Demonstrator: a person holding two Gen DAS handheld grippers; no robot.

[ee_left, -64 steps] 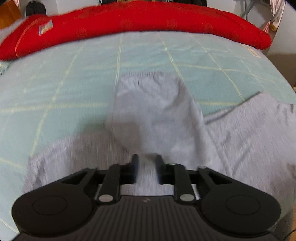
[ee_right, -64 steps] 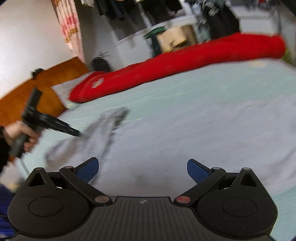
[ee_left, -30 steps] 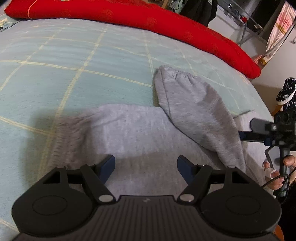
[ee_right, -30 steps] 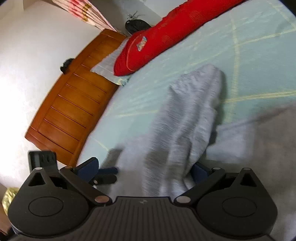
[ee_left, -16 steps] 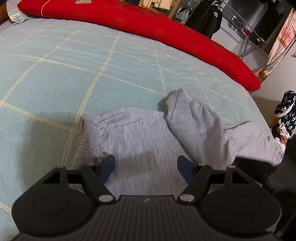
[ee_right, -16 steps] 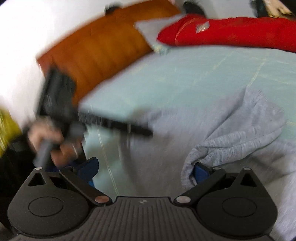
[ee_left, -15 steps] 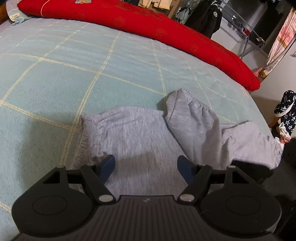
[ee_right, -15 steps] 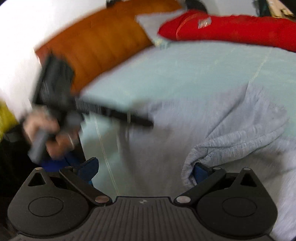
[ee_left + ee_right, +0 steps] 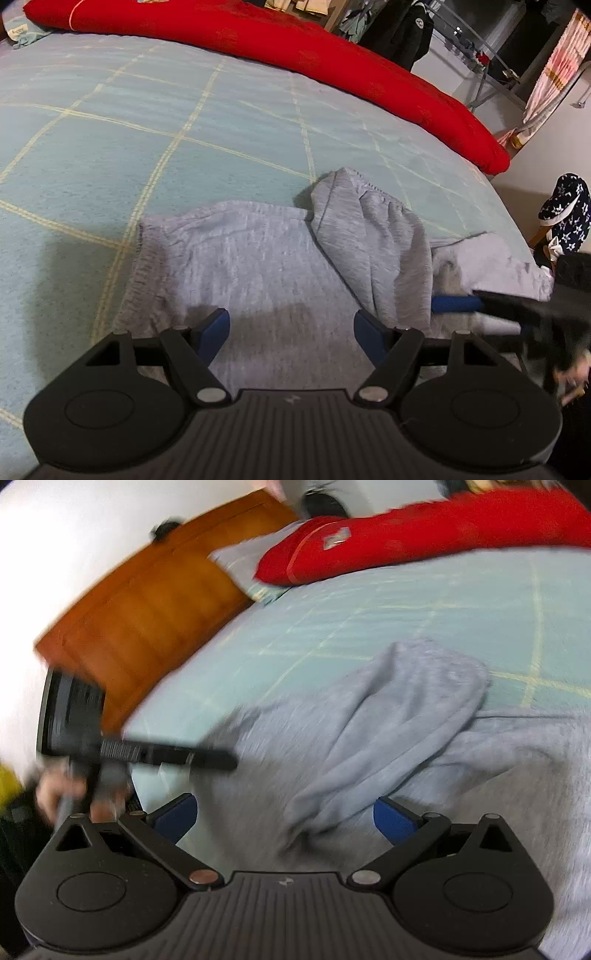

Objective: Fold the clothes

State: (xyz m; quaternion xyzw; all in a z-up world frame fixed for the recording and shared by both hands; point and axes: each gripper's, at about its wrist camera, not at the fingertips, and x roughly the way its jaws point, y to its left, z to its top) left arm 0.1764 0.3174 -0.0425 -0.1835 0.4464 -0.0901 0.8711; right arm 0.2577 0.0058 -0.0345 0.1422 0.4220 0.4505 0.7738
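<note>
A grey sweatshirt (image 9: 258, 266) lies spread on the pale green checked bed sheet (image 9: 110, 155). One cuffed sleeve (image 9: 369, 236) is folded back over its body. My left gripper (image 9: 291, 328) hovers open over the near part of the body, nothing between its blue pads. One blue finger (image 9: 456, 303) of my right gripper reaches in from the right beside the sleeve's edge. In the right wrist view my right gripper (image 9: 284, 816) stands open just above the bunched sleeve fold (image 9: 388, 720), pads apart from the cloth. The left gripper (image 9: 166, 755) shows there, blurred, in a hand (image 9: 70, 794).
A long red quilt roll (image 9: 295, 48) lies along the far side of the bed. A wooden headboard (image 9: 147, 602) and a pillow (image 9: 243, 561) close the bed's head. A clothes rack (image 9: 480, 48) and a star-patterned item (image 9: 565, 203) stand beyond the right edge.
The left jaws, nearly shut at the sleeve two seconds ago, now stand wide. The sleeve lies folded over the body. The right gripper has swung in toward the sleeve's edge.
</note>
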